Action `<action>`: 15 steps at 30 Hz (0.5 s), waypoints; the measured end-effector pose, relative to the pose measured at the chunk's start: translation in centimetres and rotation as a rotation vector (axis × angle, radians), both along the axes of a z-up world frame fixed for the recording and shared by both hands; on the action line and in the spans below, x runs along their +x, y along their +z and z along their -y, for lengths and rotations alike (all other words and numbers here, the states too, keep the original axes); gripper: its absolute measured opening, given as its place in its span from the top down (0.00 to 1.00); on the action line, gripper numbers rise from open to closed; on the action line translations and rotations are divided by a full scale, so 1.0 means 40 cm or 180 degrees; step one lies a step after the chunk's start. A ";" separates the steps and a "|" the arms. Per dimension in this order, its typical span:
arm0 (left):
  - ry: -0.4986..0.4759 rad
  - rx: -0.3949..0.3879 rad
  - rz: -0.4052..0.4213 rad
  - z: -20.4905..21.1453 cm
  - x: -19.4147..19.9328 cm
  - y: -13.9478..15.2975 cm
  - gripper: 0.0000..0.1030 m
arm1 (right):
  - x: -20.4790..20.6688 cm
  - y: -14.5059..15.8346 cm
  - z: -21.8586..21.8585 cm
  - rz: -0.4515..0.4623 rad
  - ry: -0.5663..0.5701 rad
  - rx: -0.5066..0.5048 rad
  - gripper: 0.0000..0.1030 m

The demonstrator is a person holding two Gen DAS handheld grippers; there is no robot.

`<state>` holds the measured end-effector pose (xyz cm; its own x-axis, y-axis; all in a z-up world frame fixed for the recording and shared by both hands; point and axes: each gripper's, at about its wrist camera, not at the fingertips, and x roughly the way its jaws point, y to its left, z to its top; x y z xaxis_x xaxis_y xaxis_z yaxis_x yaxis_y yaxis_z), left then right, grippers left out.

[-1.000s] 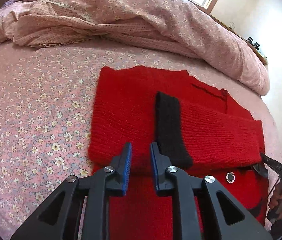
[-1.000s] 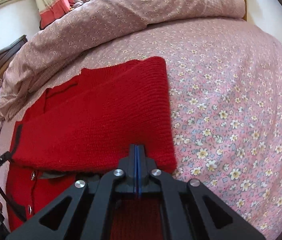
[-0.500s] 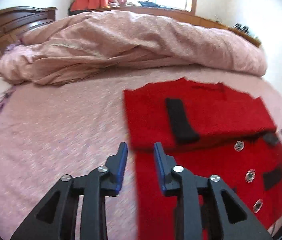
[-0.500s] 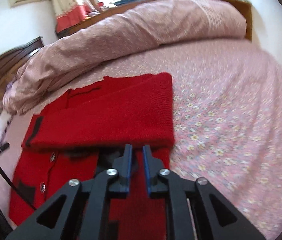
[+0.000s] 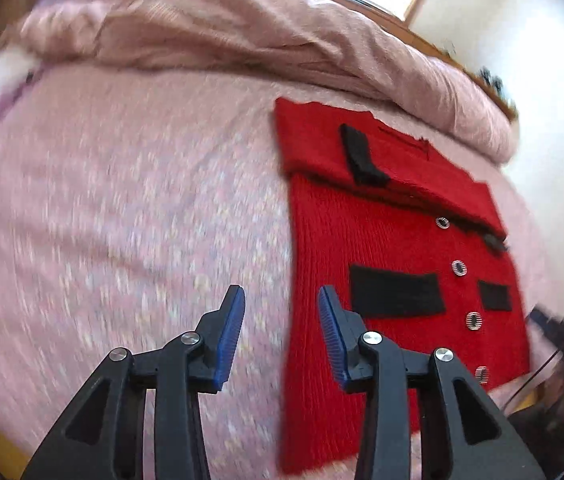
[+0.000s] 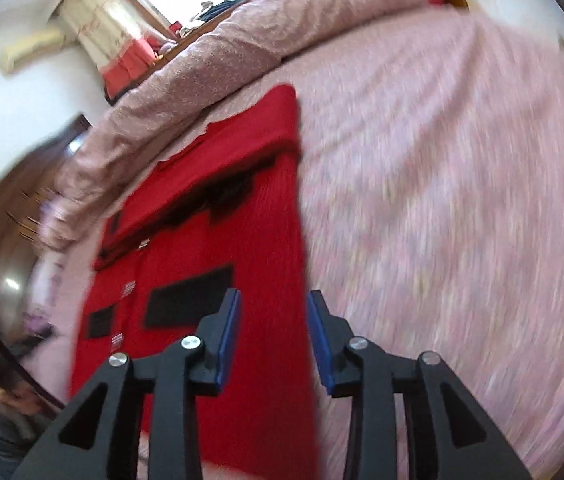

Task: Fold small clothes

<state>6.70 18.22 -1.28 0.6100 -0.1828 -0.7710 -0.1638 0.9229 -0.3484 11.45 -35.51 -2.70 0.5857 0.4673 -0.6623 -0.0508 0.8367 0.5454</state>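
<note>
A small red knit cardigan point(image 5: 382, 240) with black pockets and striped buttons lies flat on the pink floral bed sheet point(image 5: 121, 220). Both sleeves are folded across its chest, a black cuff point(image 5: 362, 156) on top. My left gripper point(image 5: 282, 320) is open and empty, above the cardigan's lower left edge. In the right wrist view the cardigan point(image 6: 217, 240) lies under and ahead of my right gripper point(image 6: 271, 320), which is open and empty over its lower right edge. Both views are motion-blurred.
A bunched pink duvet point(image 5: 241, 32) lies along the far side of the bed, also in the right wrist view point(image 6: 241, 52). A dark wooden headboard point(image 6: 5, 220) stands at the left. The bed's near edge is just below the cardigan's hem.
Both grippers pulled back from the folded sleeves toward the hem and opened wider; the right one had been shut at the sleeve edge. The whole cardigan now shows.
</note>
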 end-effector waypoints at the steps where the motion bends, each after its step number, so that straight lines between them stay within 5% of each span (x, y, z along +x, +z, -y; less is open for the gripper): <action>1: 0.0046 -0.0172 -0.0054 -0.005 -0.017 -0.021 0.67 | -0.016 -0.004 0.002 -0.0017 -0.0017 0.0070 0.66; 5: -0.0047 -0.0425 -0.0217 0.035 -0.050 -0.060 0.67 | -0.054 -0.045 0.015 -0.0248 -0.0063 0.0592 0.38; 9: -0.0275 -0.0179 -0.0176 0.116 -0.071 -0.055 0.63 | -0.056 -0.095 0.026 -0.0474 -0.0150 0.0963 0.39; 15: -0.0227 -0.0234 -0.0261 0.147 -0.071 -0.082 0.54 | -0.085 -0.105 0.014 -0.0411 -0.0184 0.1017 0.39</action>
<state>3.87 12.32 -4.57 0.5289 -0.2814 -0.8006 -0.1293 0.9057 -0.4037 8.04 -36.09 -6.89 0.5383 0.6314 -0.5582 0.0781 0.6221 0.7790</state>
